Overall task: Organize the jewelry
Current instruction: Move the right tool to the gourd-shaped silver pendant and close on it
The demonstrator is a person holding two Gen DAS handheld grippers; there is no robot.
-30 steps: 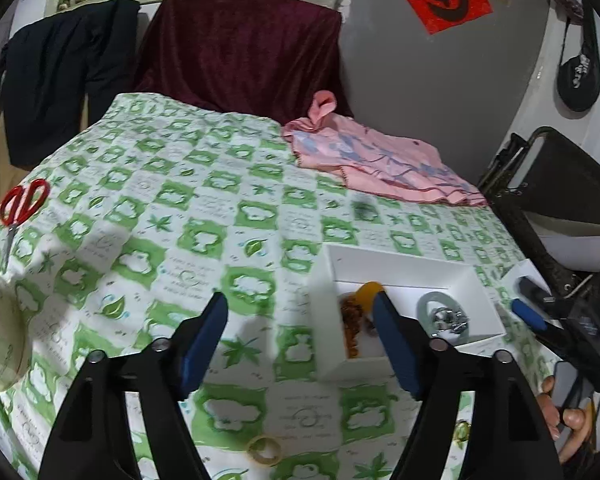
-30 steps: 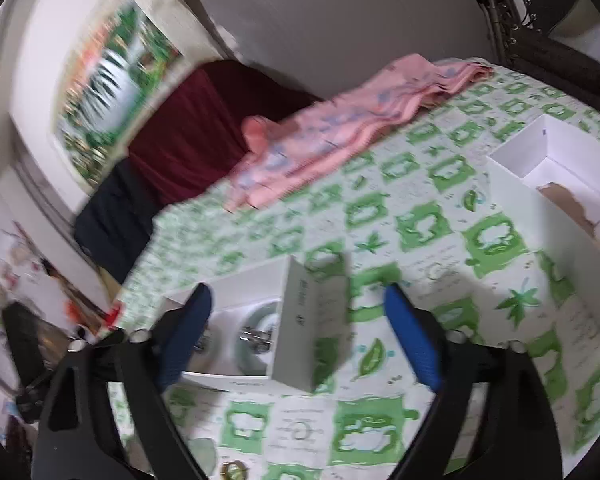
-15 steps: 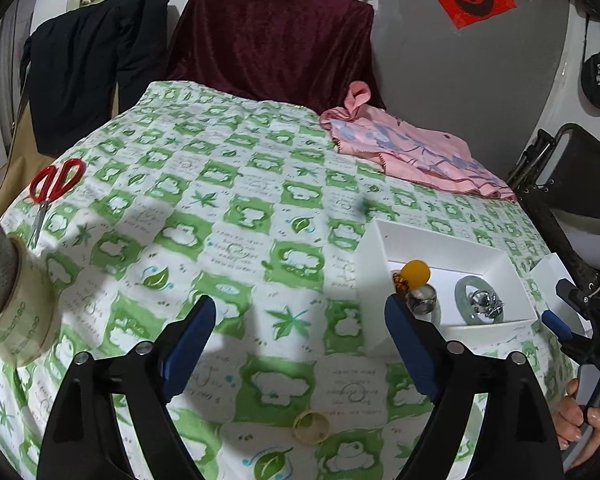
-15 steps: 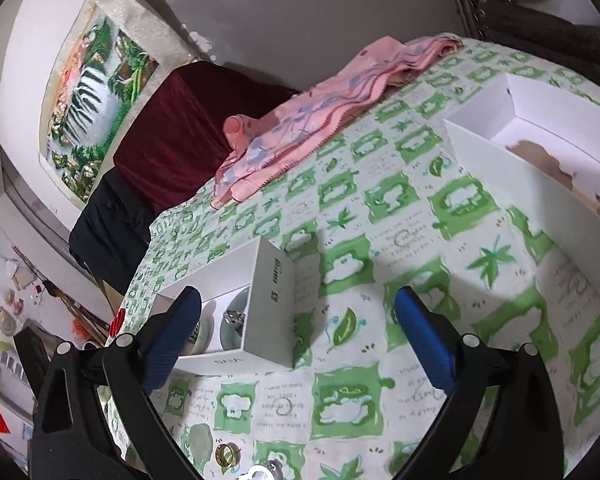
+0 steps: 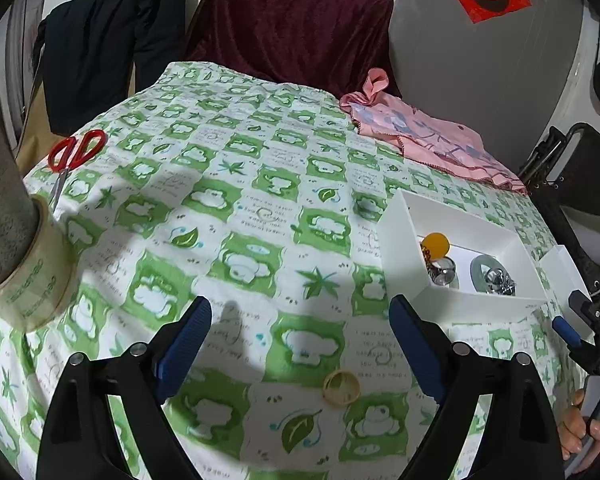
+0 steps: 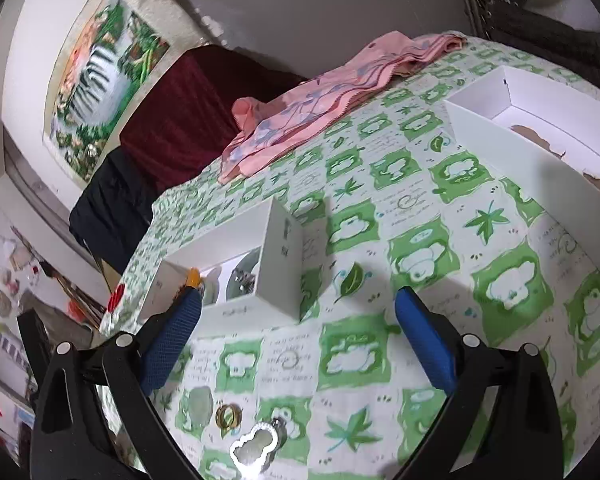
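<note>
Your left gripper (image 5: pixel 300 320) had just been opening: its jaws stood wide with nothing between them. The pale yellow translucent ring (image 5: pixel 341 387) lay on the green-and-white patterned tablecloth (image 5: pixel 260 184) just short of the tips, nearer the right jaw. The white cardboard box (image 5: pixel 400 236) of jewelry sat beyond the right jaw. Your right gripper (image 6: pixel 298 312) gaped wide, empty; the box's corner stood beyond its tips, toward the left jaw.

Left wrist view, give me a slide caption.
Open left gripper above a gold ring beside the white jewelry box.
</note>
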